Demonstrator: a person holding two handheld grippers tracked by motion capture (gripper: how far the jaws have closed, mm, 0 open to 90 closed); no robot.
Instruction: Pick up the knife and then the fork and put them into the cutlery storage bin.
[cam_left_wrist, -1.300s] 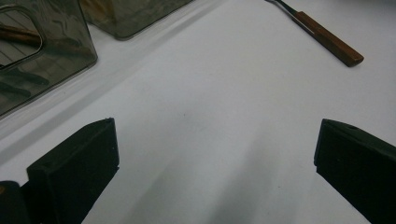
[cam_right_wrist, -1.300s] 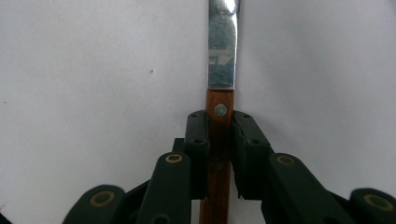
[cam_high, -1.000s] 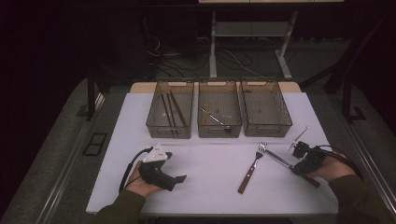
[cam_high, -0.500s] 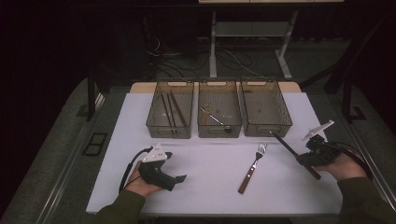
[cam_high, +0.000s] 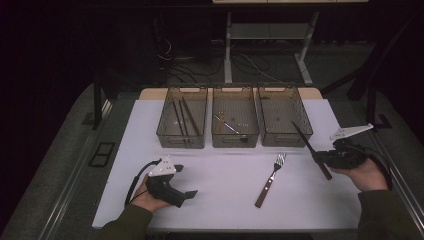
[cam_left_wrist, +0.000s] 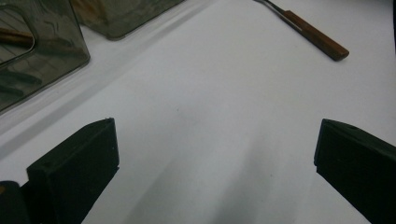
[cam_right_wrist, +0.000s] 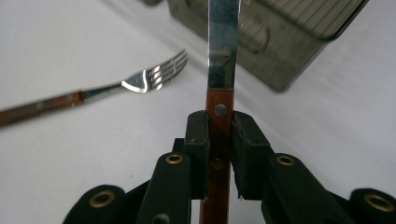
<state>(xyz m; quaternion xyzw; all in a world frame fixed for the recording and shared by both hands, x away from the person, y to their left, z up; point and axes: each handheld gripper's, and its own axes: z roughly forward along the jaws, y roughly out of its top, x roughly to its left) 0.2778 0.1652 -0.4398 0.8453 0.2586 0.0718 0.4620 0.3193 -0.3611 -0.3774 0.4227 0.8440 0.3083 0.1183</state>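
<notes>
The right gripper (cam_right_wrist: 219, 154), at the right of the frame, was clamped on the knife (cam_high: 310, 148) by its wooden handle, blade toward the right bin (cam_high: 285, 117). The blade could hit the bin wall. The left gripper (cam_high: 172, 187) rested open.

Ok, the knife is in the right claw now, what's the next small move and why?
Probably carry the knife forward over the right-hand bin and lower it in. The right claw is shut on its wooden handle, with the blade pointing toward that bin, which looks empty; the left bin and middle bin already hold other utensils. The fork can wait on the table.
</notes>
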